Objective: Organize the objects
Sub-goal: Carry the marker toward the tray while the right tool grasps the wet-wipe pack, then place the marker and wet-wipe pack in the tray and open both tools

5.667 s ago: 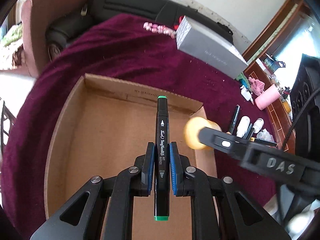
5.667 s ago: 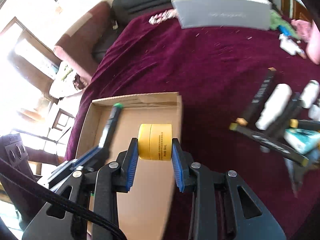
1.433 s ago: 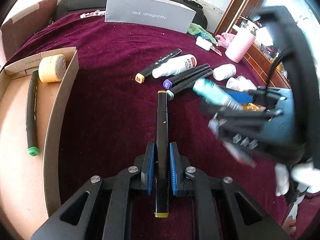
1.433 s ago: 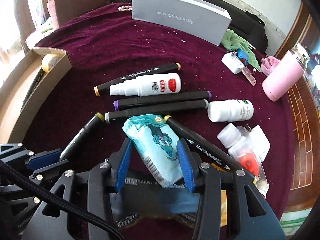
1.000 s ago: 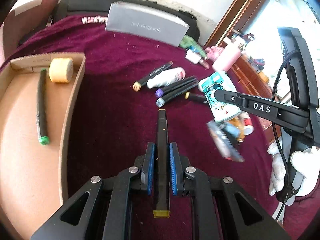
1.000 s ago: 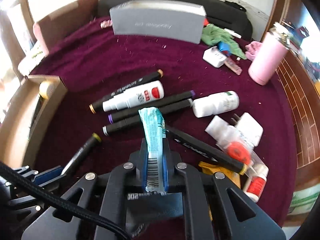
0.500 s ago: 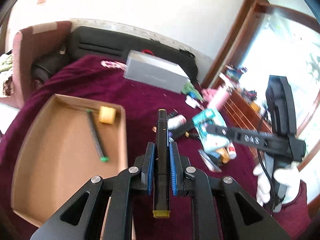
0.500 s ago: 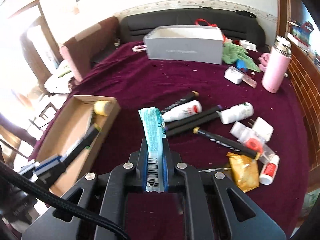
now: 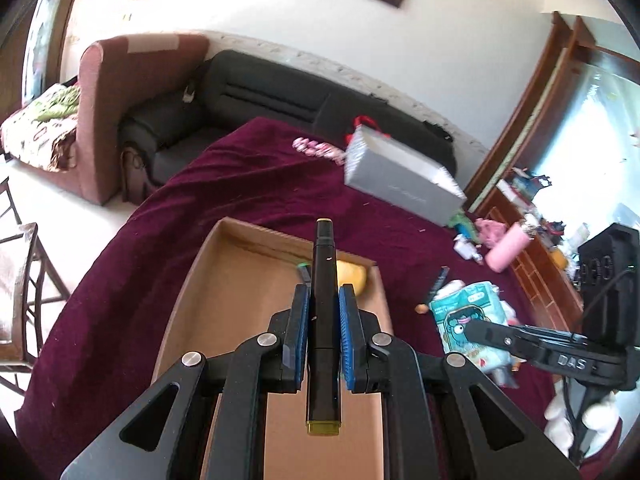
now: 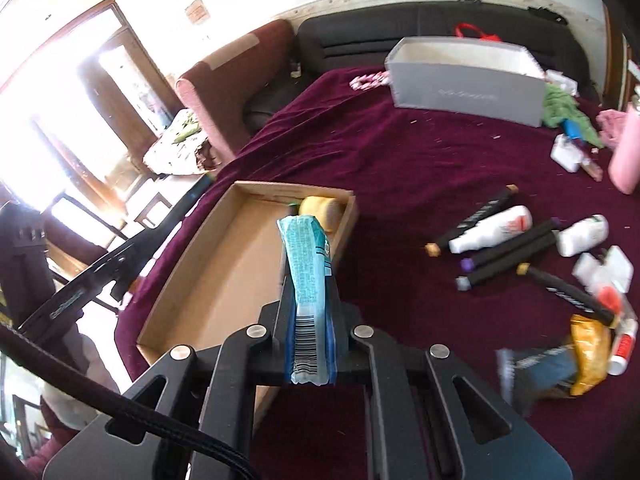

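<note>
My left gripper point(image 9: 324, 314) is shut on a black marker point(image 9: 324, 264) with yellow ends, held above the open cardboard box point(image 9: 224, 304). Inside the box, at its far end, lie a yellow jar point(image 9: 354, 276) and a green-tipped marker point(image 9: 304, 270), mostly hidden behind my fingers. My right gripper point(image 10: 310, 300) is shut on a teal packet point(image 10: 306, 256), squeezed flat between the pads and hanging over the box's right wall point(image 10: 344, 232). In the left wrist view that packet point(image 9: 468, 308) shows to the right of the box.
Several black markers point(image 10: 508, 252), white bottles point(image 10: 492, 232) and a yellow packet point(image 10: 588, 352) lie on the maroon cloth to the right. A grey box point(image 10: 468, 80) stands at the back, a pink bottle point(image 9: 506, 248) far right. A wooden chair point(image 9: 20, 280) stands beside the table's left edge.
Both grippers have swung left and risen, carrying the marker and the teal packet from the pile of loose items to above the cardboard box.
</note>
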A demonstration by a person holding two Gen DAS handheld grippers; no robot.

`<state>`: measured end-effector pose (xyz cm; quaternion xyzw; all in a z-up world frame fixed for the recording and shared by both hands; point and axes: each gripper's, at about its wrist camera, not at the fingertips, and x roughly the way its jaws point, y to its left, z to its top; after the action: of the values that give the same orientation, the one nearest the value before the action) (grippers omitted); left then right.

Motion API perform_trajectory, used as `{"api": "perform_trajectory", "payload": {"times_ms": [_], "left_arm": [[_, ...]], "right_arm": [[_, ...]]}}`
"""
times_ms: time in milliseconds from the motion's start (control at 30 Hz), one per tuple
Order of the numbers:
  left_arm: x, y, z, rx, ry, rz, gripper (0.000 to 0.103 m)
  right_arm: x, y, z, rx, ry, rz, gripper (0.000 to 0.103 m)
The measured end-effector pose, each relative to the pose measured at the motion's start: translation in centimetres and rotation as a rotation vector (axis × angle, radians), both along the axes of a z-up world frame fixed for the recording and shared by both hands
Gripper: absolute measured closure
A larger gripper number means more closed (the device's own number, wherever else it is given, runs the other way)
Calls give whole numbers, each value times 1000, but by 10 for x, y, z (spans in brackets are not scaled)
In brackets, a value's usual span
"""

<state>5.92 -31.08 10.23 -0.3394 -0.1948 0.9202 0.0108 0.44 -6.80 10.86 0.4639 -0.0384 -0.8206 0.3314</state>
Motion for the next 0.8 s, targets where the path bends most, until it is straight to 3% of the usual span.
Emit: {"api": "perform_trajectory", "payload": {"times_ms": [433, 800], "left_arm": [[-59, -25, -59, 38, -164, 24, 91], [-84, -34, -90, 165, -252, 25, 91]], "right_arm": [[-51, -100, -58, 36, -164, 54, 93], [-78, -133, -80, 105, -183, 31, 94]]}}
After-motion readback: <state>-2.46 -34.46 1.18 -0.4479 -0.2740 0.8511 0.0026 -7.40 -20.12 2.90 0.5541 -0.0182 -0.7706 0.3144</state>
